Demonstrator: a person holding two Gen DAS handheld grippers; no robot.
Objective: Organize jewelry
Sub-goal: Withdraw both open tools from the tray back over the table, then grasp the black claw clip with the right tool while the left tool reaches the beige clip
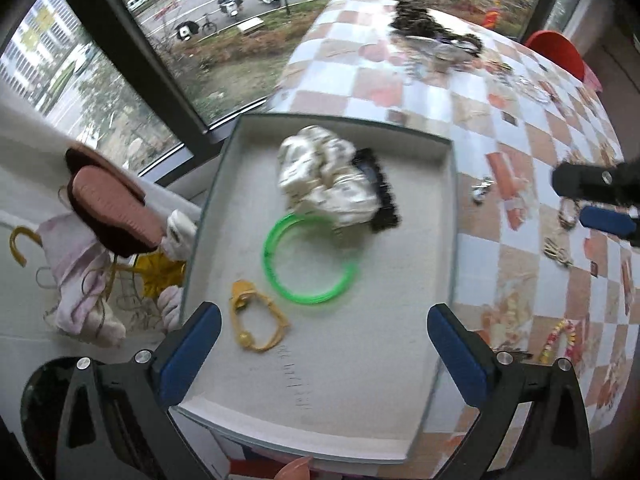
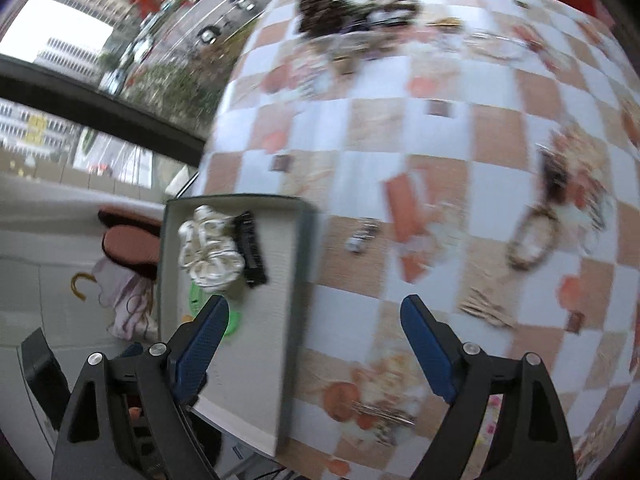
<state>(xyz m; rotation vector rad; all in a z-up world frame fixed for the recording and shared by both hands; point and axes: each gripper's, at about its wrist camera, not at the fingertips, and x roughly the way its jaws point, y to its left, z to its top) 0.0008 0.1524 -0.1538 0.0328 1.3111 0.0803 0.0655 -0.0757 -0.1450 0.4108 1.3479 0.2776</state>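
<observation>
Yellow bracelet (image 1: 256,318) beside left tool (image 1: 324,344)

tray (image 1: 224,184): you see scrunchie (image 1: 320,176), black clip (image 1: 380,192) touching it | green bangle (image 1: 308,260) flat | yellow bracelet (image 1: 256,316) near front

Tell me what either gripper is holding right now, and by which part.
Nothing is held. The left gripper is open above the tray, and the right gripper is open and empty.

Green bangle (image 1: 308,260), checkered tablecloth (image 1: 520,128)
</observation>
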